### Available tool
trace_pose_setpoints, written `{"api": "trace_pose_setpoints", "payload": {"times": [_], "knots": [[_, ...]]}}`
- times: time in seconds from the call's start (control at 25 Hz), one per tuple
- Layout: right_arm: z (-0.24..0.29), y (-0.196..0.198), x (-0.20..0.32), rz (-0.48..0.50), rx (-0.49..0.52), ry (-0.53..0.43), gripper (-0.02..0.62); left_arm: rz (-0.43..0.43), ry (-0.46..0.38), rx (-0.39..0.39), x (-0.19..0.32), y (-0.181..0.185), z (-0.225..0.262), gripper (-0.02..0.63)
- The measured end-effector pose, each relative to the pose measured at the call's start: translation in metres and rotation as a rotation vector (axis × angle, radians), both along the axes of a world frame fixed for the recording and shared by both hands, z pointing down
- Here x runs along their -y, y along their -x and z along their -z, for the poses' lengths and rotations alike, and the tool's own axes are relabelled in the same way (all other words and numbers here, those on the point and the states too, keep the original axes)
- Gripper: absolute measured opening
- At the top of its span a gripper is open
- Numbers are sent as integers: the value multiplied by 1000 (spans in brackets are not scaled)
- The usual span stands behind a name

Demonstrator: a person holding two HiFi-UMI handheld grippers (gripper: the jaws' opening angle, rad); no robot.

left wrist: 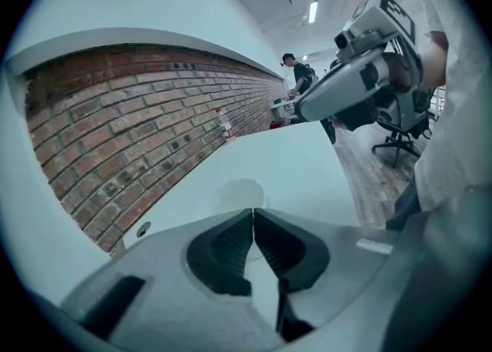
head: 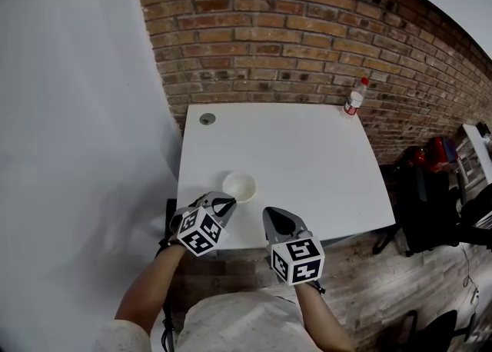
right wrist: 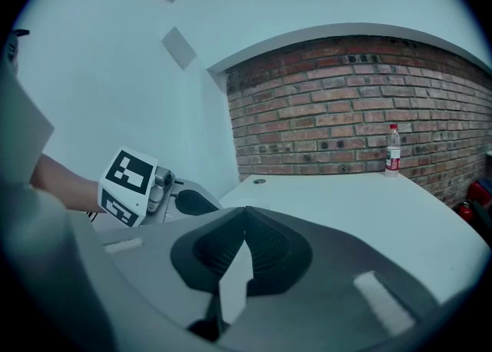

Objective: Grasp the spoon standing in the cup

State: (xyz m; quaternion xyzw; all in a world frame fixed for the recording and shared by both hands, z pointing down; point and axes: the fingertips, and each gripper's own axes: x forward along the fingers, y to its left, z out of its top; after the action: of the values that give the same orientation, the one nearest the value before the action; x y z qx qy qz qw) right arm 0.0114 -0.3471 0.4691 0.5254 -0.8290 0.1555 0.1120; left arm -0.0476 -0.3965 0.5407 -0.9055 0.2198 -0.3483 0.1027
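Note:
A white cup (head: 239, 187) stands near the front left of the white table (head: 307, 158). No spoon shows in it from any view. My left gripper (head: 227, 204) sits just in front of the cup at the table's edge. In the left gripper view its jaws meet at the tips with nothing between them (left wrist: 252, 211), and the cup (left wrist: 240, 192) lies just beyond. My right gripper (head: 270, 212) hangs to the cup's right, at the table's front edge. Its jaws are also shut and hold nothing (right wrist: 244, 211).
A clear plastic bottle with a red cap (head: 354, 100) stands at the far right corner against the brick wall (head: 307, 28). A round cable hole (head: 207, 118) is at the far left. Black office chairs (head: 430, 204) and bags stand to the right of the table.

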Motion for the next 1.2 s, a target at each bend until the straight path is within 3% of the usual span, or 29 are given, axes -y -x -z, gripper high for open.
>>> {"api": "trace_pose_setpoints", "payload": {"times": [0.68, 1.2], "knots": [[9, -4, -24, 11, -3, -23, 5, 184, -65, -145, -6, 10, 40, 6], [27, -17, -68, 70, 11, -70, 5, 313, -142, -232, -55, 3, 91, 6]]}}
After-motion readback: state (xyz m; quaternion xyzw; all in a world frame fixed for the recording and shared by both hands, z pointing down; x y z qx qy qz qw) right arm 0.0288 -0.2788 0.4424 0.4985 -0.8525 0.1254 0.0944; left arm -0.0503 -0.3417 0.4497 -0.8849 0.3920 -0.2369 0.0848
